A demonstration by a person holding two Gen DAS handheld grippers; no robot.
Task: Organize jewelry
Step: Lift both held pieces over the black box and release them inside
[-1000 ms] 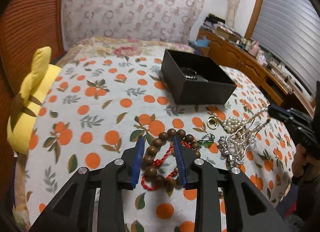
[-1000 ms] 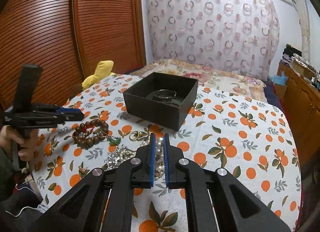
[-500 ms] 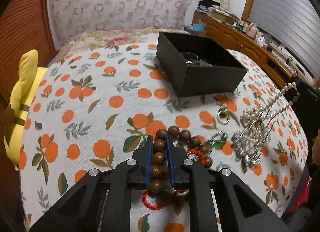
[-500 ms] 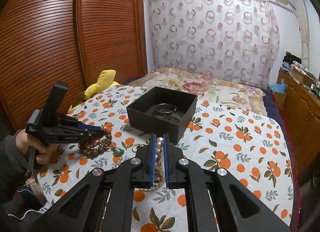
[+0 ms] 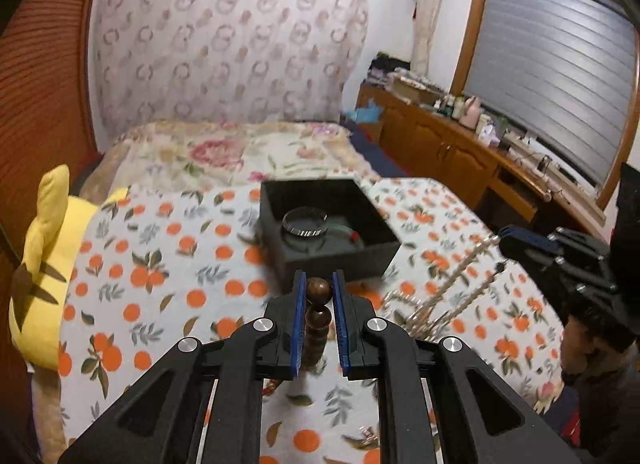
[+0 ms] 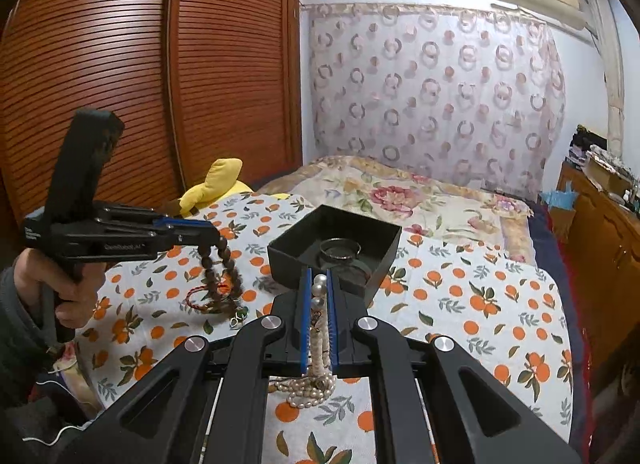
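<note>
My left gripper (image 5: 319,291) is shut on a brown wooden bead bracelet (image 5: 318,318) and holds it above the bed; in the right wrist view the bracelet (image 6: 220,270) hangs from the left gripper (image 6: 214,234) with a red cord. My right gripper (image 6: 317,284) is shut on a pearl necklace (image 6: 318,338) that dangles down; in the left wrist view the necklace (image 5: 452,288) hangs from the right gripper (image 5: 506,242). A black open box (image 5: 384,256) with a silver bangle (image 5: 305,221) inside sits just beyond both grippers; it also shows in the right wrist view (image 6: 382,264).
The bed has an orange-print sheet (image 6: 472,304). A yellow plush toy (image 5: 44,248) lies at the left edge. A small ring (image 6: 237,320) lies on the sheet. A wooden dresser (image 5: 452,151) stands to the right, a slatted wardrobe (image 6: 120,83) to the left.
My left gripper closed on the bead bracelet and lifted it off the sheet. My right gripper rose with the pearl necklace. Both moved toward the black box.
</note>
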